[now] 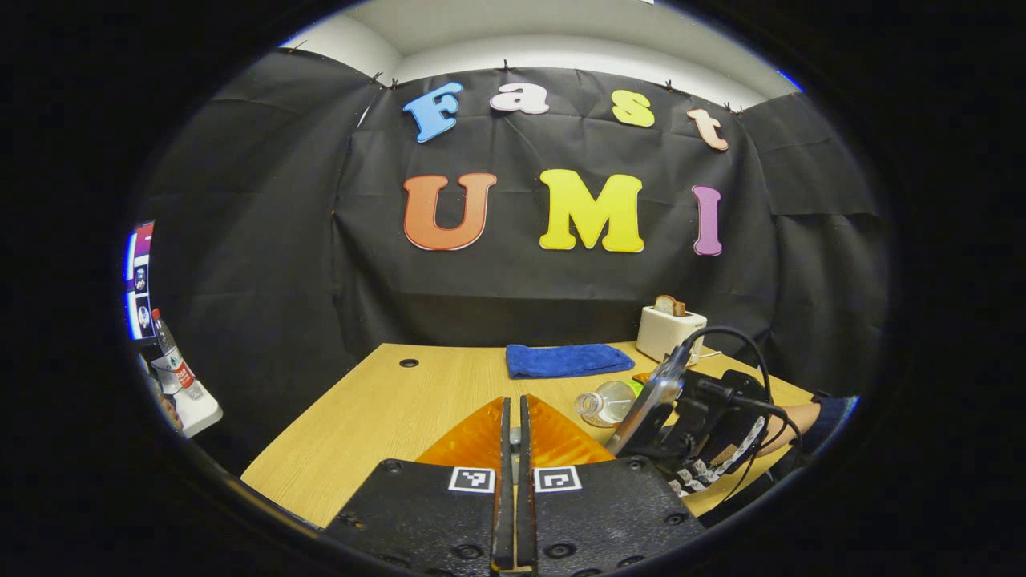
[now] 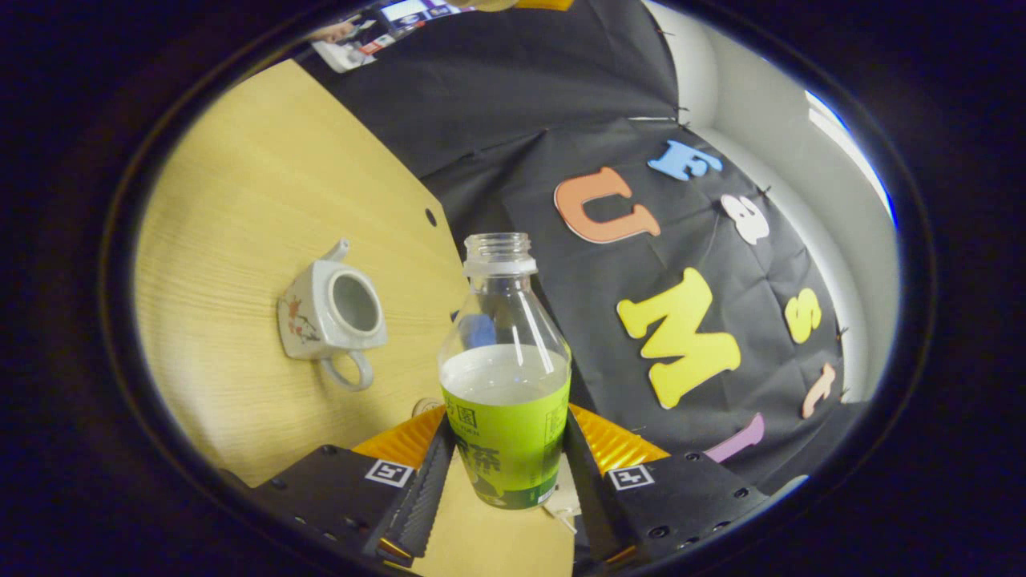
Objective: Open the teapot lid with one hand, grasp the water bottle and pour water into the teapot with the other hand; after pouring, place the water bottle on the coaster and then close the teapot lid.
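The right tool [image 2: 503,473] pinches the uncapped water bottle [image 2: 505,377] by its label, lifted and tilted over the bench [image 2: 240,208]. The lidless teapot [image 2: 329,316] stands mid-bench. The left tool [image 1: 514,449] is pressed together; whether it holds anything, I cannot tell.

Clear bottle [image 2: 505,377] with a green label; white teapot [image 2: 329,314] with red flowers; blue towel [image 1: 567,360]; pale wood-grain bench [image 2: 256,200].
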{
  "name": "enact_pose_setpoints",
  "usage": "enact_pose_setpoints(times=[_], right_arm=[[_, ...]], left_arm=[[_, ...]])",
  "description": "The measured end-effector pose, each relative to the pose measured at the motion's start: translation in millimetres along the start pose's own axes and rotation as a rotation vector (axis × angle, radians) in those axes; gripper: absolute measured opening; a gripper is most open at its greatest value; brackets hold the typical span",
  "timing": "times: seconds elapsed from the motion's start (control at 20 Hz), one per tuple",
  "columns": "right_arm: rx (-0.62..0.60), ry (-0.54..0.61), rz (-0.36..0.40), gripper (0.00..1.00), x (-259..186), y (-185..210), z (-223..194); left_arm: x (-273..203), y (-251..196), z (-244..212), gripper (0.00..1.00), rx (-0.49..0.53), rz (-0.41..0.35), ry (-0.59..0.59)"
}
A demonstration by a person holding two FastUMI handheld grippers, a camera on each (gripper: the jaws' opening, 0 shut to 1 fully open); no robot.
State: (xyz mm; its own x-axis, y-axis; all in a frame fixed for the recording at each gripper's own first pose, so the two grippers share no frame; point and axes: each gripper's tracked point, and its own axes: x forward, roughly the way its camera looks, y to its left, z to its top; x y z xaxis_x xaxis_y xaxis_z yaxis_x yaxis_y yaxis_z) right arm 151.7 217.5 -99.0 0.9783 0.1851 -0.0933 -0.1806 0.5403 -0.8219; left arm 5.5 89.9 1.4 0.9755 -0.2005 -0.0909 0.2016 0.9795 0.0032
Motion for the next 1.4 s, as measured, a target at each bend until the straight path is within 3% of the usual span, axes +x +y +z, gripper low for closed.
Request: enact_pose_setpoints(times=[0.1,0.15,0.45,0.7,1.1,1.4], right_arm=[[0.116,0.019,0.032,0.77,3.5,-0.6,-8.8],[0.179,0.029,0.041,0.73,3.0,-2.2,-11.8],[0.621,0.040,0.138,0.73,9.1,-13.1,-24.6],[0.980,0.090,0.185,0.75,42.3,-29.5,-27.3],[1.092,0.064,0.209,0.75,96.5,-23.3,-8.8],[1.125,0.083,0.177,0.73,112.5,-15.0,-24.7]], left_arm=[[-0.9,-4.3,3.9,0.04,0.000,-0.003,-0.013],[-1.6,-4.7,5.6,0.04,-0.004,0.000,-0.019],[-4.4,-0.7,8.9,0.04,-0.049,-0.004,-0.029],[2.5,5.6,-0.4,0.04,-0.042,0.019,-0.006],[14.4,12.2,-13.4,0.04,-0.038,0.043,0.031],[17.0,13.1,-16.5,0.04,-0.029,0.047,0.044]])
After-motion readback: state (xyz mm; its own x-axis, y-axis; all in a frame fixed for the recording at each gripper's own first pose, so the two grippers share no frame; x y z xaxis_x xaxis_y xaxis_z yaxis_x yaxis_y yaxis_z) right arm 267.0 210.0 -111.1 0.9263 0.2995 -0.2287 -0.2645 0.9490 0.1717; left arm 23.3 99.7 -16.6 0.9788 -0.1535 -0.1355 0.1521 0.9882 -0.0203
